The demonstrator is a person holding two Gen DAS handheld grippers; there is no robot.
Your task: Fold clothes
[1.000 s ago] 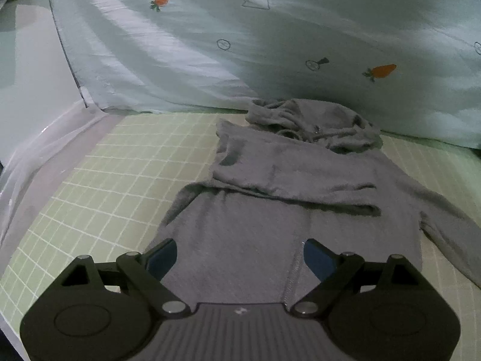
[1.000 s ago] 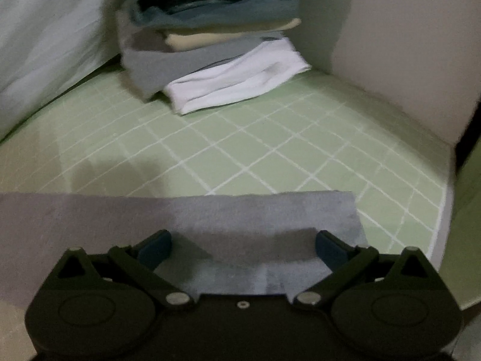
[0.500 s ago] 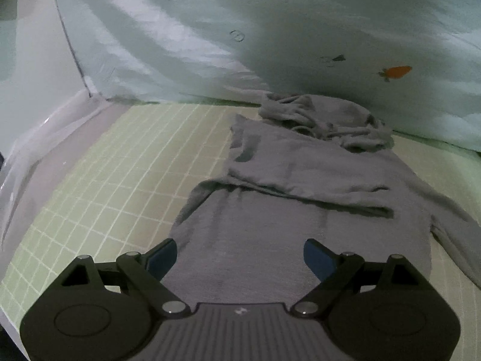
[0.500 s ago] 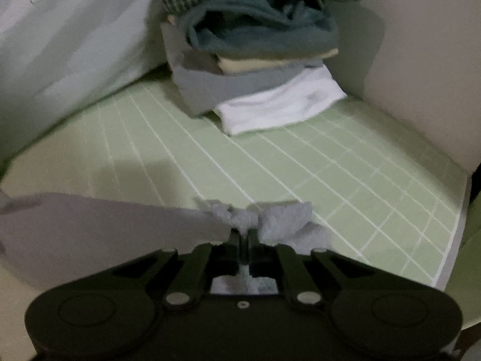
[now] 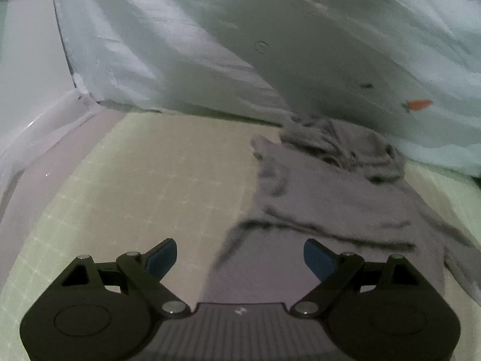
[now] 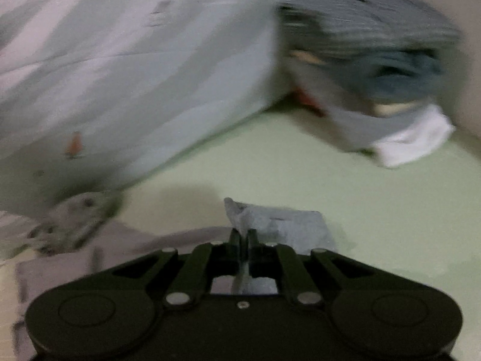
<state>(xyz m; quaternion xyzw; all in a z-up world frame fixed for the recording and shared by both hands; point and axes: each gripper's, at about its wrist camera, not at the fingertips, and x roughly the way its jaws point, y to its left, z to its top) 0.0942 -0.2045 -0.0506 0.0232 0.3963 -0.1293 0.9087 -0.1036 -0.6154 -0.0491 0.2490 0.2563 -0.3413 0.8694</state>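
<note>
A grey hoodie (image 5: 330,204) lies flat on the green grid mat (image 5: 144,186), hood toward the back, one sleeve folded across the chest. My left gripper (image 5: 240,255) is open and empty, hovering over the hoodie's lower left edge. My right gripper (image 6: 244,237) is shut on the cuff of the hoodie's other sleeve (image 6: 282,225) and holds it lifted off the mat; the rest of the hoodie (image 6: 90,246) trails to the left. The right wrist view is blurred by motion.
A pale sheet with carrot prints (image 5: 300,45) hangs along the back. A stack of folded clothes (image 6: 378,78) sits at the back right of the mat (image 6: 360,204). A whitish wall (image 5: 24,60) stands at the left.
My right gripper closed on the sleeve cuff and has swung it up and to the left. My left gripper stayed open and drifted left over the hoodie's hem.
</note>
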